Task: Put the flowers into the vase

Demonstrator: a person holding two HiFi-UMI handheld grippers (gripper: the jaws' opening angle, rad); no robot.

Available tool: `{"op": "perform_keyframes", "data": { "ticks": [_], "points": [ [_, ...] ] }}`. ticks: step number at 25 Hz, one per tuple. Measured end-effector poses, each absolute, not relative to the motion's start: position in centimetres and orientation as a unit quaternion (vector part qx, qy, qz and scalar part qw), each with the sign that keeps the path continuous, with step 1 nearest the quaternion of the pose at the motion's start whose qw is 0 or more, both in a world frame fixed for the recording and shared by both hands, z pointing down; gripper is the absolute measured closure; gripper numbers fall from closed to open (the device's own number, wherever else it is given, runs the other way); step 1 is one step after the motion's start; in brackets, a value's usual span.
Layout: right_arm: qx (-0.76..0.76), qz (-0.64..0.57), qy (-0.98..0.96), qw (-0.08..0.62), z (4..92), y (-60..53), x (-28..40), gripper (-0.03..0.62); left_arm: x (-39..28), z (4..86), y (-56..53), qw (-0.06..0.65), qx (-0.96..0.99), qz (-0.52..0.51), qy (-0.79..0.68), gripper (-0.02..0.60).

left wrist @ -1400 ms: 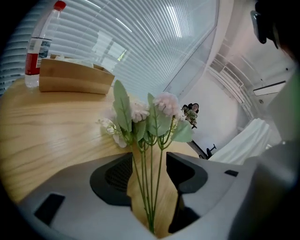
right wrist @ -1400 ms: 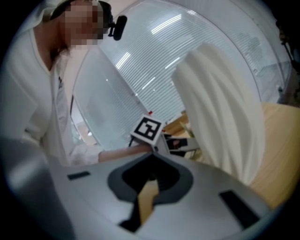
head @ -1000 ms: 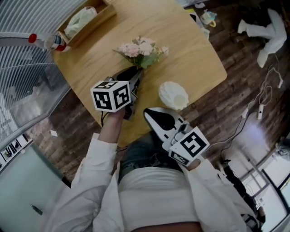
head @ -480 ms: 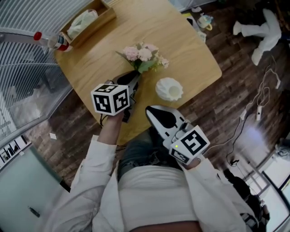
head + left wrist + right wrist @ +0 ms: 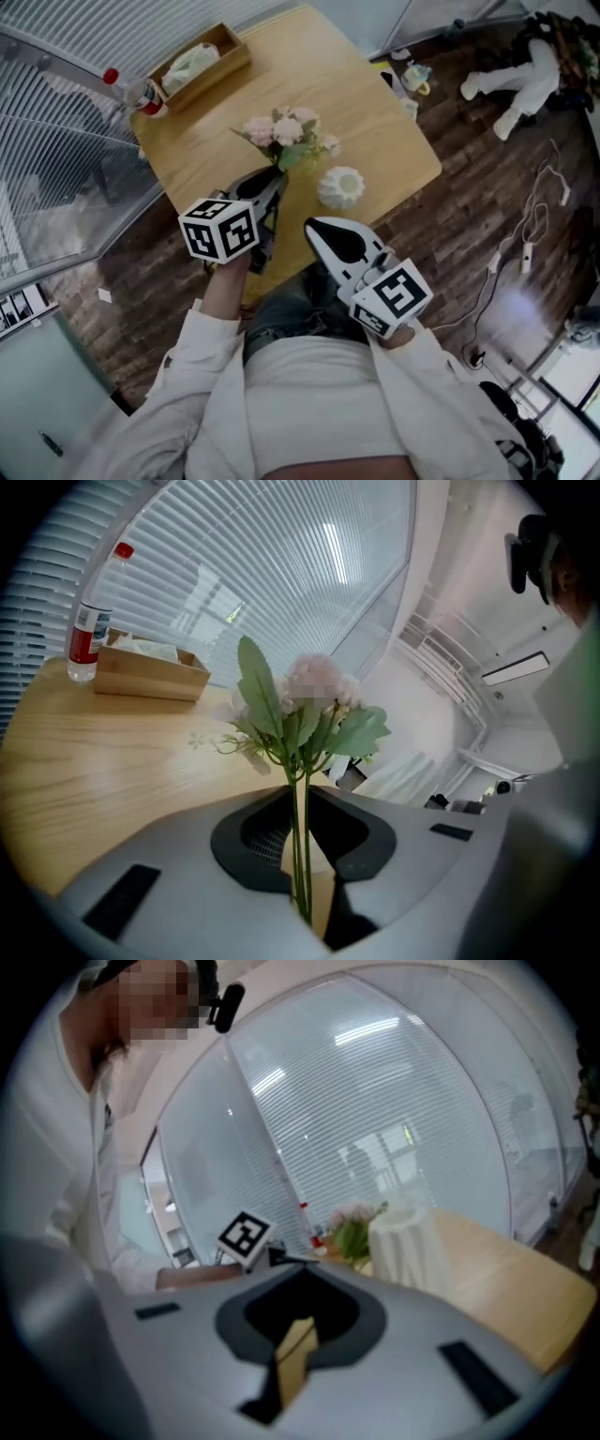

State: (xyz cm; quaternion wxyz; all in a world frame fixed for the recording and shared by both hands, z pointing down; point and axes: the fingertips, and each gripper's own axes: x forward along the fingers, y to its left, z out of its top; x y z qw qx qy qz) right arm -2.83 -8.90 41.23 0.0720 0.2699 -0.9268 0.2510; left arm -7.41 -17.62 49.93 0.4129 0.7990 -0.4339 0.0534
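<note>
A small bunch of pink flowers (image 5: 286, 131) with green leaves is in my left gripper (image 5: 278, 173). Its jaws have just closed on the thin green stems (image 5: 302, 855), and the blooms (image 5: 314, 691) now stand clear above the wooden table (image 5: 375, 122). The white ribbed vase (image 5: 339, 187) stands upright near the table's front edge, just right of the flowers. My right gripper (image 5: 314, 228) hovers close in front of the vase (image 5: 405, 1241), shut with nothing in it. Only a thin slit shows between its jaws.
A wooden box (image 5: 202, 61) holding a white bag and a red-capped bottle (image 5: 136, 89) stand at the table's far left corner. A cup (image 5: 412, 77) sits beyond the right edge. White cloth (image 5: 511, 75) and cables (image 5: 534, 234) lie on the dark floor.
My left gripper has lifted the flowers off the table top and carried them a little nearer the vase. The right gripper has risen slightly.
</note>
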Motion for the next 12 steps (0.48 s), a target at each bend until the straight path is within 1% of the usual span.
{"op": "perform_keyframes", "data": {
  "ticks": [5,12],
  "points": [
    [0.28,0.211,-0.935,0.057,38.1,-10.3,-2.1,0.582,-7.1,45.6,-17.0,0.391,0.817,0.008,-0.424,0.526],
    [0.287,0.169,-0.942,0.03,33.9,-11.7,-1.2,0.582,-6.9,40.6,-16.4,0.335,0.845,-0.017,-0.416,0.526]
  ]
}}
